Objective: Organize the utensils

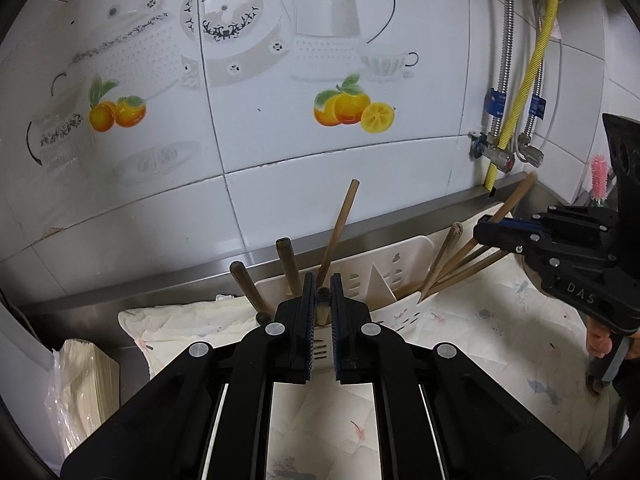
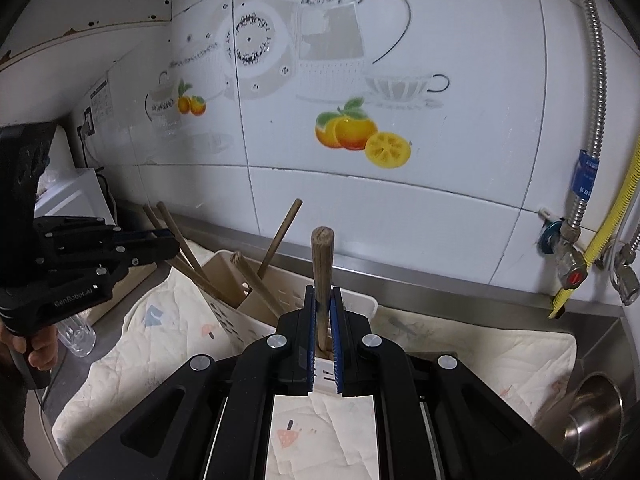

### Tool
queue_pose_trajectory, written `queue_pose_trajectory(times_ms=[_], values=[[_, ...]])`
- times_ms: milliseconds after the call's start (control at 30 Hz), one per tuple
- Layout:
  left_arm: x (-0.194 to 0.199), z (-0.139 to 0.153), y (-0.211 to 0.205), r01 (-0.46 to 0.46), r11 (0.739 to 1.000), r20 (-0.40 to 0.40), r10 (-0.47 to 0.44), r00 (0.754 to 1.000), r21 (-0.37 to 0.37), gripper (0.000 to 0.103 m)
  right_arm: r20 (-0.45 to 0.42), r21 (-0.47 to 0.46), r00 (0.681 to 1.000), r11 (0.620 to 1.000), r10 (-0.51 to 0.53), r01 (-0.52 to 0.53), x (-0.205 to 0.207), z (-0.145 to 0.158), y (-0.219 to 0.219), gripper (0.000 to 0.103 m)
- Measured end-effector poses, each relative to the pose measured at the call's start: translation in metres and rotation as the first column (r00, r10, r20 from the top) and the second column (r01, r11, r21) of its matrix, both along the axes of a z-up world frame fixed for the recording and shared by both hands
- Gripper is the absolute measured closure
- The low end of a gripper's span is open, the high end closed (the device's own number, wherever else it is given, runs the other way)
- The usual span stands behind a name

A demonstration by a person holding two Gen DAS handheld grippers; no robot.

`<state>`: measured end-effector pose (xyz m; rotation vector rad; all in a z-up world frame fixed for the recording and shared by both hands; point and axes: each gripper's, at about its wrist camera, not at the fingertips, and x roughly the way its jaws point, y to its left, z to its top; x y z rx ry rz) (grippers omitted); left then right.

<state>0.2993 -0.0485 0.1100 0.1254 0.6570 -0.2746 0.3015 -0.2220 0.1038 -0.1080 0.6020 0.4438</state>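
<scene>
A white slotted utensil basket (image 1: 384, 280) (image 2: 224, 276) with divided compartments lies on a pale cloth against the tiled wall, with several wooden chopsticks (image 1: 340, 224) (image 2: 280, 232) leaning in it. My left gripper (image 1: 322, 280) (image 2: 174, 242) is shut on a wooden stick (image 1: 322, 306) over the basket's left end; the stick is seen almost end-on. My right gripper (image 2: 323, 290) (image 1: 482, 226) is shut on a thicker wooden stick (image 2: 322, 256) (image 1: 520, 190) standing over the basket's right end. Where either stick's lower end rests is hidden.
The cloth (image 1: 192, 320) (image 2: 480, 344) covers a steel counter. A bagged paper stack (image 1: 84, 380) sits at the left, a steel bowl (image 2: 596, 412) at the right. Hoses and valves (image 1: 500, 152) (image 2: 572, 264) hang at the right wall, by a pink brush (image 1: 599, 176). A clear glass (image 2: 76, 336) stands left.
</scene>
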Motion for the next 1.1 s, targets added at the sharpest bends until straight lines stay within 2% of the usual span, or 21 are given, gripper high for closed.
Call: queue_pose_trajectory(times_ms=[133, 233, 267, 367, 467, 533, 633, 733, 800, 900, 1033, 1100], values=[[-0.001, 0.001, 0.000, 0.004, 1.000, 0.000, -0.004, 1.000, -0.007, 0.096, -0.001, -0.001, 1.000, 1.000, -0.001, 0.001, 0.001, -0.002, 0.000, 0.095], [-0.003, 0.002, 0.001, 0.009, 1.000, 0.005, -0.009, 1.000, -0.013, 0.088, -0.001, 0.002, 1.000, 1.000, -0.004, 0.004, 0.000, -0.001, 0.000, 0.094], [-0.004, 0.002, 0.001, 0.008, 1.000, 0.009, -0.008, 1.000, -0.014, 0.080, 0.002, 0.003, 1.000, 1.000, -0.005, 0.005, 0.000, -0.001, -0.001, 0.091], [-0.008, 0.005, 0.000, 0.011, 1.000, 0.024, -0.011, 1.000, -0.018, 0.076, 0.011, 0.008, 1.000, 1.000, -0.012, 0.012, -0.003, 0.001, -0.003, 0.082], [-0.015, 0.008, 0.000, 0.008, 1.000, 0.039, -0.007, 0.999, -0.024, 0.064, 0.025, 0.013, 0.999, 1.000, -0.021, 0.020, -0.009, 0.004, -0.007, 0.071], [-0.019, 0.010, 0.002, 0.009, 0.999, 0.048, -0.007, 0.999, -0.032, 0.063, 0.037, 0.017, 0.999, 1.000, -0.026, 0.025, -0.014, 0.007, -0.010, 0.068], [-0.028, 0.012, 0.005, 0.001, 0.999, 0.055, 0.002, 0.998, -0.052, 0.055, 0.053, 0.027, 0.998, 0.999, -0.032, 0.031, -0.022, 0.011, -0.014, 0.060], [-0.038, 0.012, 0.007, -0.001, 0.998, 0.065, 0.005, 0.998, -0.062, 0.051, 0.079, 0.024, 0.996, 0.999, -0.043, 0.041, -0.033, 0.016, -0.018, 0.049], [-0.048, 0.012, 0.008, -0.005, 0.997, 0.074, 0.010, 0.997, -0.070, 0.046, 0.092, 0.024, 0.995, 0.999, -0.047, 0.045, -0.041, 0.018, -0.021, 0.047], [-0.061, 0.010, 0.010, -0.014, 0.997, 0.085, 0.020, 0.996, -0.075, 0.034, 0.102, 0.029, 0.993, 0.998, -0.055, 0.052, -0.052, 0.019, -0.024, 0.036], [-0.080, 0.005, 0.014, -0.029, 0.997, 0.106, 0.037, 0.994, -0.077, 0.025, 0.120, 0.015, 0.990, 0.998, -0.070, 0.068, -0.072, 0.016, -0.027, 0.022], [-0.088, 0.002, 0.016, -0.045, 0.996, 0.111, 0.054, 0.992, -0.082, 0.014, 0.128, 0.013, 0.989, 0.997, -0.075, 0.074, -0.083, 0.013, -0.028, 0.019]])
